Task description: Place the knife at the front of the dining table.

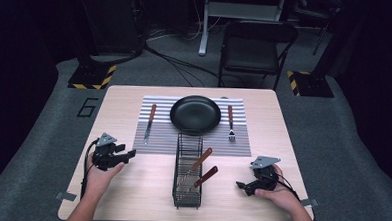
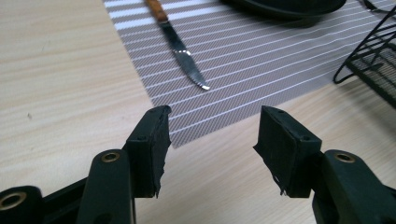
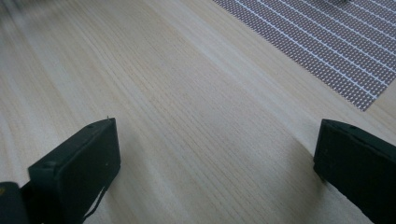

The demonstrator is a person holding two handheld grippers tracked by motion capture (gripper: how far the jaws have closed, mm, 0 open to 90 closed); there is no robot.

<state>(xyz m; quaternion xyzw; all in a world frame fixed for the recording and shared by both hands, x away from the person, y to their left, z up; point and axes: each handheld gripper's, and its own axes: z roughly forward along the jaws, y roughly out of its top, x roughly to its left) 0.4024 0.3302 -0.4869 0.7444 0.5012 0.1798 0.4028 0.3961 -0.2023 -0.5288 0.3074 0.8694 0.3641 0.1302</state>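
- High view: the bench (image 1: 130, 197) is evenly lit from overhead; the surroundings fall to near black from 9 to 3 o'clock.
- Left gripper view: the knife (image 2: 180, 46) blade glints; the far edge blurs.
- Right gripper view: soft blur at 11 o'clock.

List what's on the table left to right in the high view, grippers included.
left gripper → knife on the striped placemat → wire basket holding two wooden-handled utensils → fork → right gripper. The black plate sits above the basket, so its place overlaps.
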